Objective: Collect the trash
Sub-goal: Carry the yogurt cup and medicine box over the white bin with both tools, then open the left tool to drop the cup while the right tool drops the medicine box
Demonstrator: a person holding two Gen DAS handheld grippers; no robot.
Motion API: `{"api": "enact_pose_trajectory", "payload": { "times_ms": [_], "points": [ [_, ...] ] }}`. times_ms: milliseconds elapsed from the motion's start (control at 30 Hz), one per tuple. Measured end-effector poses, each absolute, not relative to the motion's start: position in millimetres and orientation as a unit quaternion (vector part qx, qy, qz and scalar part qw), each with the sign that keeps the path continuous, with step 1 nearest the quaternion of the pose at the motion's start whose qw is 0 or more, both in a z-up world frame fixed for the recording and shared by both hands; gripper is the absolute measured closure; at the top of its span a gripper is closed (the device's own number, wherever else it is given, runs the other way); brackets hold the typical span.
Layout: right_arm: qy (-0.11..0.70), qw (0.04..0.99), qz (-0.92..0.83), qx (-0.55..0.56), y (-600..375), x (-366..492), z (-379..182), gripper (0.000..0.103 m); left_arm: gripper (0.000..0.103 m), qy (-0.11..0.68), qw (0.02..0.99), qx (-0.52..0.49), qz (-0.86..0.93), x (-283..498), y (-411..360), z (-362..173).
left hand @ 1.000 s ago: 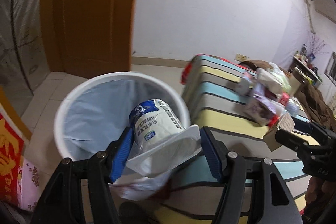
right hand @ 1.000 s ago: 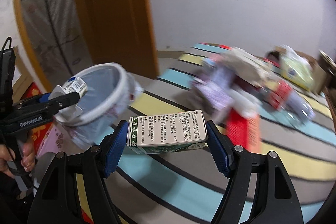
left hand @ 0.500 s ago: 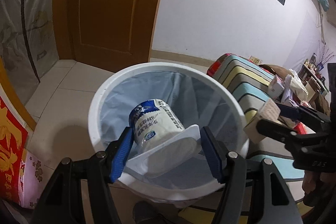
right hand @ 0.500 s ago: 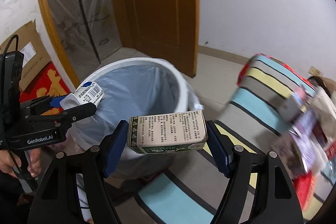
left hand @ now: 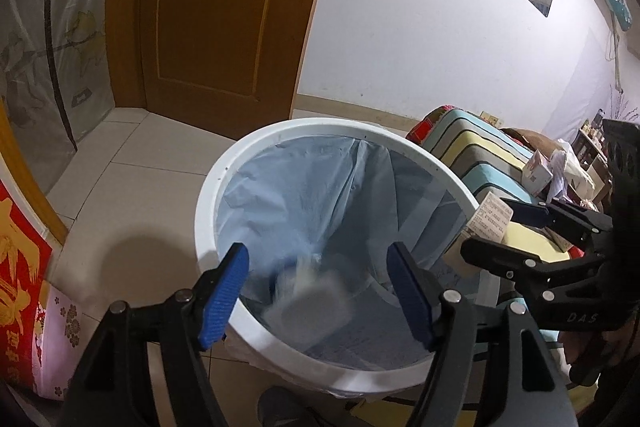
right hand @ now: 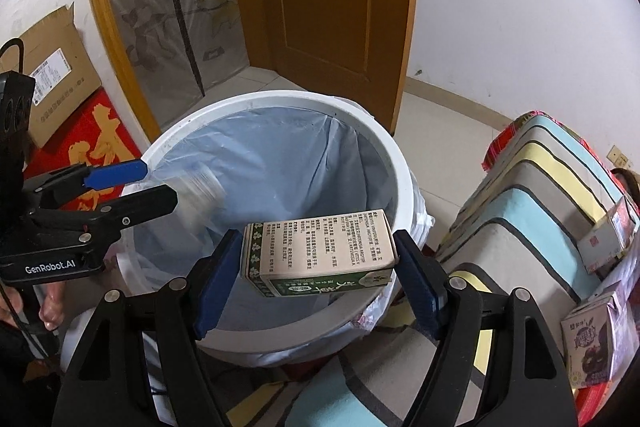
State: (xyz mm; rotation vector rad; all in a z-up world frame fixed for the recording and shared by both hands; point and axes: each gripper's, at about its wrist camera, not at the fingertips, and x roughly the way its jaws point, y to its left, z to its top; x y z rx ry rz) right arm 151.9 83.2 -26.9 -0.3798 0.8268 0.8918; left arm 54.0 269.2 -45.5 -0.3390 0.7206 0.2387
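A white trash bin [left hand: 240, 163] with a blue liner stands on the floor; it also shows in the right wrist view [right hand: 400, 167]. My left gripper [left hand: 316, 291] is open over the bin. A white yogurt cup [left hand: 308, 295], blurred, is falling between its fingers into the bin; it also shows blurred in the right wrist view [right hand: 200, 191]. My right gripper [right hand: 318, 275] is shut on a green and beige carton box [right hand: 320, 251], held over the bin's near rim. The box also shows in the left wrist view [left hand: 490, 219].
A striped cushioned surface [right hand: 532, 187] lies right of the bin with several cartons [right hand: 592, 347] on it. A wooden door [left hand: 224, 7] stands behind the bin. A cardboard box [right hand: 56, 75] and red mat [right hand: 92, 131] lie at left.
My left gripper opened and let go of the yogurt cup, which is dropping into the bin. My right gripper carried the carton box closer over the bin's rim.
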Motion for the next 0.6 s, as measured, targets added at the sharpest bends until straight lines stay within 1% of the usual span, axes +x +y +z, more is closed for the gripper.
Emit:
{"api": "enact_pose_trajectory", "payload": {
  "times_ms": [300, 600],
  "points": [
    [0.375, 0.803, 0.429, -0.177, 85.7, 150.2, -23.0, 0.026, 0.029, 0.336, 0.917, -0.17, 0.13, 43.3, 270.1, -33.0],
    [0.375, 0.796, 0.442, -0.175, 88.0, 147.9, -24.7, 0.026, 0.025, 0.33, 0.919, -0.17, 0.136, 37.6, 269.4, -24.9]
  ]
}}
